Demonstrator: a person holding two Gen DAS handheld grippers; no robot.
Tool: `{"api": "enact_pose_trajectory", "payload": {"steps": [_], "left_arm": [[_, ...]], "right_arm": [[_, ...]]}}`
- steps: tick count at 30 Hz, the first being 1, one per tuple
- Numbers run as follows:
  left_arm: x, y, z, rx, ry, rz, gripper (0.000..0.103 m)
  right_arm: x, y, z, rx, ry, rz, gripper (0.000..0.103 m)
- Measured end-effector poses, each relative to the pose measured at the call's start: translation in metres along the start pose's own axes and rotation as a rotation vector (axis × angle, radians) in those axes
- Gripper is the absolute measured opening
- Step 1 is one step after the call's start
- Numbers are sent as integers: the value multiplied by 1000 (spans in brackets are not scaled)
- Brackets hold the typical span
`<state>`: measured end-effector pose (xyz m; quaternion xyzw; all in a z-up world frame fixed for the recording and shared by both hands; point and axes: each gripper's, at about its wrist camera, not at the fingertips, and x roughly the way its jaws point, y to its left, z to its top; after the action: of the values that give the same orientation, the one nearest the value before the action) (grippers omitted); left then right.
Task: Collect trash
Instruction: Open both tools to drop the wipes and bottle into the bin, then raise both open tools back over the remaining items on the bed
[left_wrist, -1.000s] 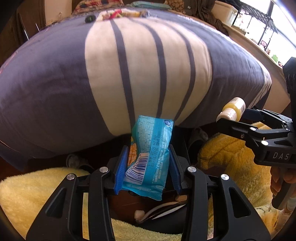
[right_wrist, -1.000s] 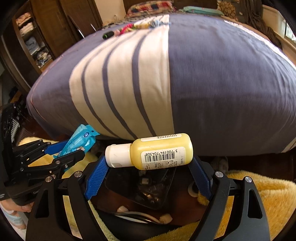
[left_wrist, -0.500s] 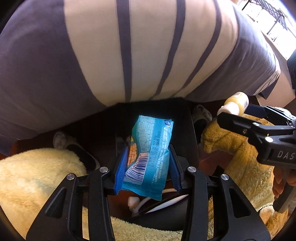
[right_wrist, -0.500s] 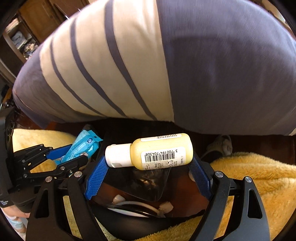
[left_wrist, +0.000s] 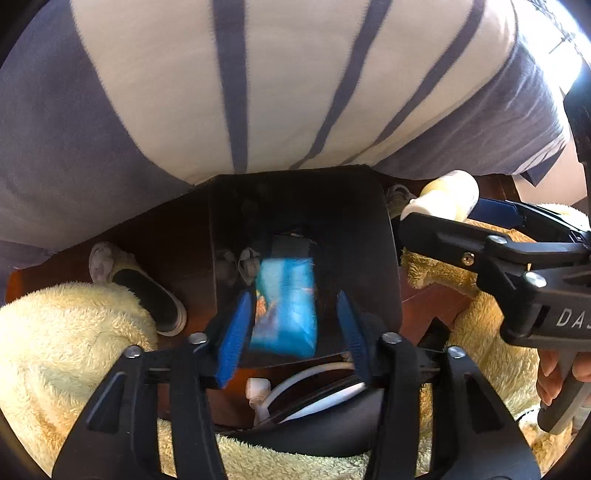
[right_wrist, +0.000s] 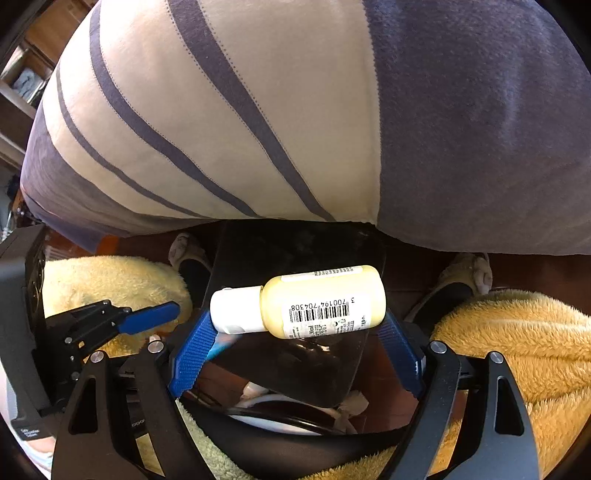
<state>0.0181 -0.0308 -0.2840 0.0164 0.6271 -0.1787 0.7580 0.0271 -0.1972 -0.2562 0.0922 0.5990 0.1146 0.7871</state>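
My left gripper (left_wrist: 291, 325) is open above a black trash bin (left_wrist: 384, 258) on the floor by the bed. The blue snack wrapper (left_wrist: 286, 306) is blurred, loose between the spread blue pads, dropping into the bin. My right gripper (right_wrist: 295, 332) is shut on a small yellow bottle (right_wrist: 317, 301) with a white cap, held sideways over the same bin (right_wrist: 280, 251). The bottle (left_wrist: 448, 194) and right gripper also show at the right of the left wrist view. The open left gripper (right_wrist: 147, 319) shows at the left of the right wrist view.
A bed with a grey and cream striped cover (left_wrist: 295, 92) fills the upper view, its edge just above the bin. Yellow fluffy legs (left_wrist: 66, 343) and slippers (left_wrist: 147, 291) flank the bin. White cables (left_wrist: 306, 380) lie below the grippers.
My left gripper opened and let go of the blue wrapper, which falls into the bin. Both grippers tilted further down over the bin. The right still holds the bottle.
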Motion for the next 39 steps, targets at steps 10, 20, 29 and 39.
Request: {"api": "enact_pose_trajectory", "payload": {"steps": [10,20,29,39], "left_arm": [[-13,1,1,-8,-22,23,60],[-55,-5,-3,5,-130,69,88],[-111,-10,2,27,-273,97,95],[-170,0,25,17,-426,150,95]], "right_arm": [[-13,-6,7,29,-41,28,92],[-54,-14,5,46,-149,4,95],[-100,-27,10,63,-257,-19,98],[-142,-13,33,-14,-365,-40,99]]}}
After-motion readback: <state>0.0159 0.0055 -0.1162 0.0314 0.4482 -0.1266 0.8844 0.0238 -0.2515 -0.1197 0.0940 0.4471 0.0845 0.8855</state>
